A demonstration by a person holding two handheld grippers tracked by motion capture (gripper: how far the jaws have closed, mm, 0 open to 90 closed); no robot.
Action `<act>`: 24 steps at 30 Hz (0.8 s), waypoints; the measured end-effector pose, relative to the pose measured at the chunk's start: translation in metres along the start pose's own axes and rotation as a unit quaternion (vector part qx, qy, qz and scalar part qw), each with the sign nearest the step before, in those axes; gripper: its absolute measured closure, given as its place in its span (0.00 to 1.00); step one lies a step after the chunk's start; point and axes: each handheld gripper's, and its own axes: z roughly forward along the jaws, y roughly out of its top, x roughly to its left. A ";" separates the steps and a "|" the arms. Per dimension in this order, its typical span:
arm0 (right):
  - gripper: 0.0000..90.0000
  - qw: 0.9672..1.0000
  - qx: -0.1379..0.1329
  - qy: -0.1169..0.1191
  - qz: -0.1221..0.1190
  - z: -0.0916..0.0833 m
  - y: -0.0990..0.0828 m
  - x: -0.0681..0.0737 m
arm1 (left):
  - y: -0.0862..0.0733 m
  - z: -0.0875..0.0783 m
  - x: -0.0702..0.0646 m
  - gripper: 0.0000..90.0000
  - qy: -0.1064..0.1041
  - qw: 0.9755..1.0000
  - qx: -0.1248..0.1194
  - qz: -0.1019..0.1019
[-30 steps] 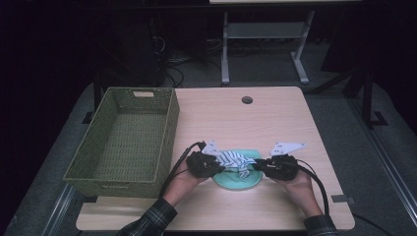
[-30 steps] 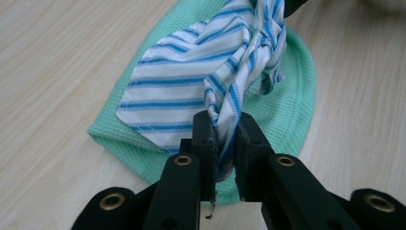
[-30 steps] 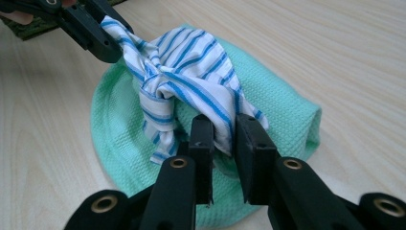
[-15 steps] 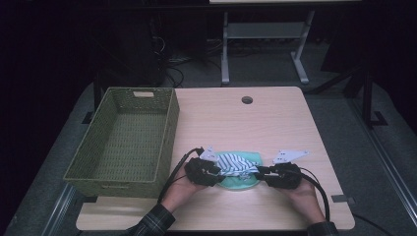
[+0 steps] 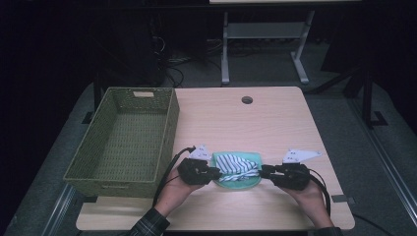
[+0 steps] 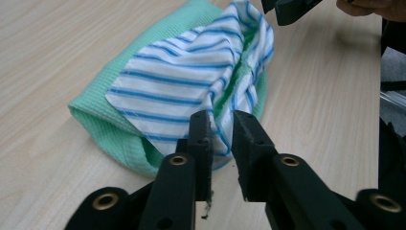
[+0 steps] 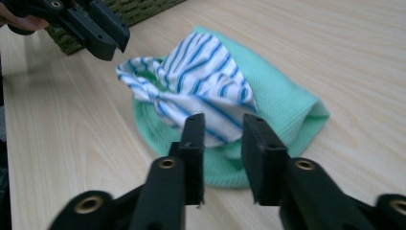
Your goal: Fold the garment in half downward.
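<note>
Both hands rest low on the table, the left gripper (image 5: 215, 173) and right gripper (image 5: 264, 171) spread apart, facing the striped cloth (image 5: 237, 164) between them.

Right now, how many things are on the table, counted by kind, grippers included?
Cloths: 2, a green cloth with a striped cloth on top of it.
Baskets: 1, the basket at the table's left.
Grippers: 2, the left gripper and the right gripper, one at each side of the cloths.
Total: 5.
</note>
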 end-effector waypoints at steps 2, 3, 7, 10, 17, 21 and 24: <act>0.90 1.000 -0.004 0.000 -0.002 0.002 0.006 -0.001 | 0.003 0.001 0.002 0.91 0.004 1.000 -0.001 -0.005; 0.92 1.000 -0.005 -0.001 -0.005 0.002 0.009 0.000 | 0.004 0.001 0.002 0.93 0.006 1.000 -0.001 -0.007; 0.98 1.000 -0.013 0.001 -0.016 0.006 0.019 0.002 | 0.013 0.001 0.008 0.99 0.010 1.000 -0.010 -0.015; 0.99 1.000 -0.005 0.003 -0.018 0.015 0.022 0.002 | 0.018 0.009 0.009 0.99 0.011 1.000 -0.010 -0.018; 1.00 0.999 0.033 0.006 -0.014 0.028 0.011 -0.001 | 0.016 0.034 0.009 0.99 0.008 1.000 0.029 -0.009; 1.00 0.999 0.046 0.011 -0.015 0.031 0.005 0.000 | 0.011 0.044 0.009 0.98 0.014 0.999 0.050 -0.002; 1.00 0.998 0.055 0.015 -0.012 0.033 0.000 0.001 | 0.008 0.051 0.008 0.98 0.013 0.998 0.061 -0.002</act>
